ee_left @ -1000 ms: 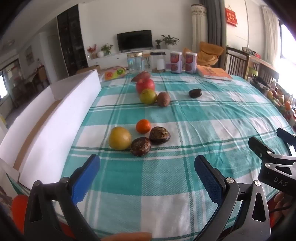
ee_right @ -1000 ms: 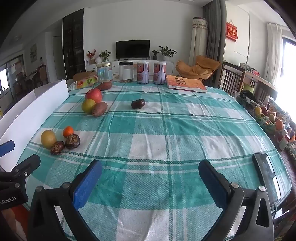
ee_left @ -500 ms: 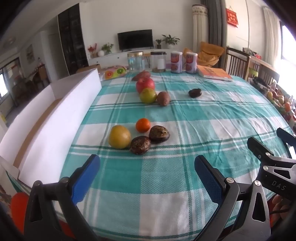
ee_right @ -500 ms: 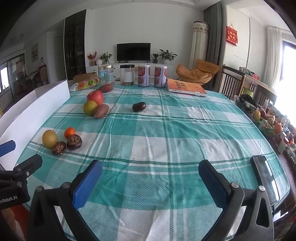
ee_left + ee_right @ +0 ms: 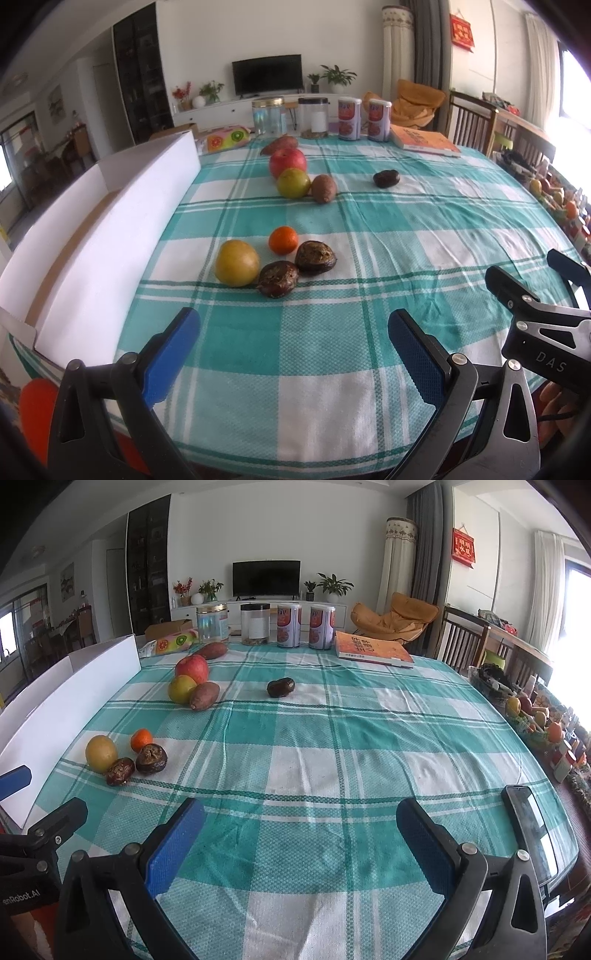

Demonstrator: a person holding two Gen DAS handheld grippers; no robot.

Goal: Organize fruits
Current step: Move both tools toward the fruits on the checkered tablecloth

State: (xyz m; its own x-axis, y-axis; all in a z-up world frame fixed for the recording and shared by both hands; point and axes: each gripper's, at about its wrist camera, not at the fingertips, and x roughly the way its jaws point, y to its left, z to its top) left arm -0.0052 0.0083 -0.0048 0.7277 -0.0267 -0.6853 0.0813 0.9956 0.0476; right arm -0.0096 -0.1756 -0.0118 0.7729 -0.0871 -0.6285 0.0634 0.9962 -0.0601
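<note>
Left wrist view: left gripper point(image 5: 293, 341) and right gripper point(image 5: 299, 829) both gape empty — yellow fruit point(image 5: 236, 263) looks firm, smooth; clasp its widest middle

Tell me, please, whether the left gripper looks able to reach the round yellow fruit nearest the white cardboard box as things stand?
Probably yes. The left gripper is open and empty, and only bare checked tablecloth lies between it and the round yellow fruit. A wrinkled dark brown fruit touches its right side, so a grasp may nudge that.

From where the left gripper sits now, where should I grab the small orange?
Grip the small orange across its round middle, coming from above: the wrinkled dark fruit sits close on its right and the yellow fruit near its left, so side approaches look crowded.
</note>
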